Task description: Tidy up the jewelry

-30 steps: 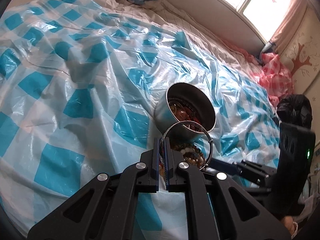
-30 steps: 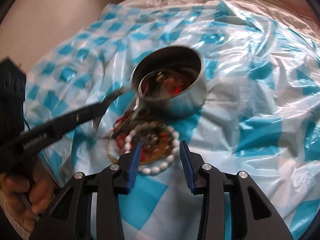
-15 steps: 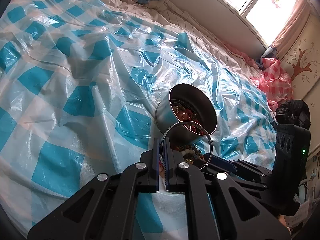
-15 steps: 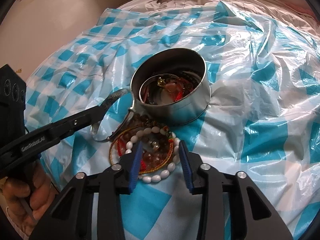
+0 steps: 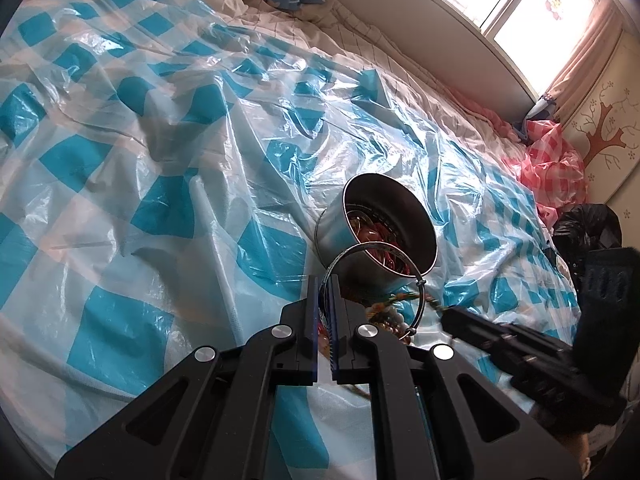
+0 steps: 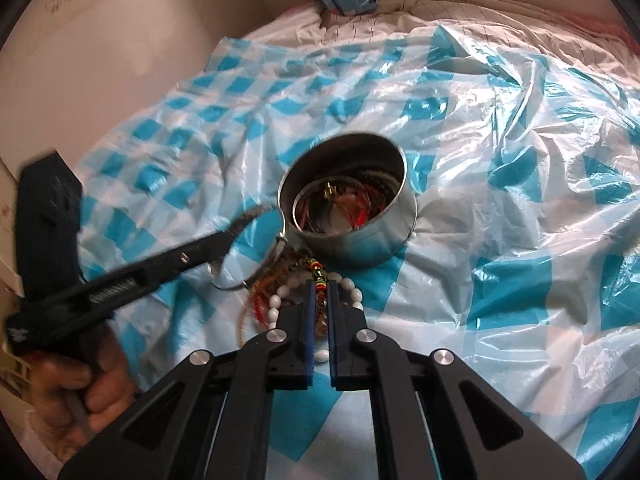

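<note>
Silver bangle (image 6: 256, 248) is clamped upright by the left gripper (image 6: 224, 242), touching the steel tin's (image 6: 352, 240) left rim. Beaded bracelets (image 6: 320, 292), piled just before the tin, have just been pinched by the closing right gripper (image 6: 320, 292), which is nearer them.

Right gripper (image 6: 319, 300) jaws have just been closing; now pinched on a beaded strand (image 6: 320, 280) from the jewelry pile (image 6: 280, 300) at 6 o'clock of the metal tin (image 6: 360, 240), slightly raised.
</note>
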`<control>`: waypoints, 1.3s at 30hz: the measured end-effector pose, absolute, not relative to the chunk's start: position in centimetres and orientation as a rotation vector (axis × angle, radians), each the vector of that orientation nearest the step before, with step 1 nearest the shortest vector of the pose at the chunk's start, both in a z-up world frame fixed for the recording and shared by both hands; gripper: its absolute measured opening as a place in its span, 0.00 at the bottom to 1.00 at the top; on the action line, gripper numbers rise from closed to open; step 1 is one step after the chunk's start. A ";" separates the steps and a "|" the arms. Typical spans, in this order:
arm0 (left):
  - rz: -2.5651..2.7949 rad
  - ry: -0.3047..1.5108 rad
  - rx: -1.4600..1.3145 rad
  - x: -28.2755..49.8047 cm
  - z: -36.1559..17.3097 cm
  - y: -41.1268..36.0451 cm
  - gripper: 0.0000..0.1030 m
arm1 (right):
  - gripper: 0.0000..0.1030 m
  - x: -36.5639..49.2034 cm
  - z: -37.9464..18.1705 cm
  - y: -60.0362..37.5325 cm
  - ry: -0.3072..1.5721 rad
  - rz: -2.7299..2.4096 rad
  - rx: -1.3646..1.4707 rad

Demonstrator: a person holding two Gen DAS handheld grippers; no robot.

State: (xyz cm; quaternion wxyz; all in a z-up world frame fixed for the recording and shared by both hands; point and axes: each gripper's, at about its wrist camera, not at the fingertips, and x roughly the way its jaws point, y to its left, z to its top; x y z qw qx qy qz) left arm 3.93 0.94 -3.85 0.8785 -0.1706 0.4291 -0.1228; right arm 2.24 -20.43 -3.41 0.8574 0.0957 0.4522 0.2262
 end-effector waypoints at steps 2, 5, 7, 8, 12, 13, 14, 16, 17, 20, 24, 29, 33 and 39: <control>-0.252 0.884 -0.343 3.8 -3.6 0.8 0.04 | 0.06 2.1 -2.7 -21.1 0.929 0.479 0.242; -0.246 0.860 -0.309 3.6 -3.1 0.3 0.04 | 0.06 1.8 -1.9 -22.5 0.898 0.482 0.305; -0.242 0.847 -0.282 3.5 -2.8 -0.1 0.04 | 0.06 1.5 -1.5 -23.5 0.879 0.488 0.350; -0.241 0.840 -0.269 3.4 -2.6 -0.3 0.04 | 0.06 1.5 -1.3 -23.9 0.871 0.488 0.365; -0.239 0.820 -0.228 3.2 -2.2 -0.8 0.04 | 0.06 1.5 -0.7 -24.8 0.834 0.495 0.413; -0.240 0.816 -0.222 3.1 -2.1 -0.9 0.04 | 0.06 1.5 -0.5 -24.9 0.823 0.498 0.420; -0.239 0.812 -0.217 3.1 -2.0 -1.0 0.04 | 0.06 1.4 -0.3 -25.0 0.812 0.504 0.428; -0.237 0.806 -0.209 3.0 -1.9 -1.1 0.04 | 0.06 1.3 -0.1 -25.1 0.793 0.507 0.432; -0.237 0.802 -0.206 3.0 -1.8 -1.1 0.04 | 0.06 1.2 0.1 -25.1 0.784 0.508 0.433; -0.236 0.792 -0.199 3.0 -1.6 -1.2 0.04 | 0.06 1.1 0.4 -25.4 0.759 0.495 0.435; -0.238 0.788 -0.198 3.1 -1.5 -1.3 0.04 | 0.06 1.0 0.8 -26.1 0.719 0.479 0.452; -0.240 0.781 -0.209 3.5 -1.4 -1.1 0.04 | 0.06 0.8 1.6 -26.6 0.661 0.476 0.465; -0.245 0.779 -0.230 3.9 -1.4 -1.0 0.04 | 0.06 1.0 1.9 -26.8 0.632 0.468 0.475; -0.254 0.788 -0.259 5.0 -1.6 -1.0 0.04 | 0.06 1.9 2.0 -27.2 0.605 0.452 0.512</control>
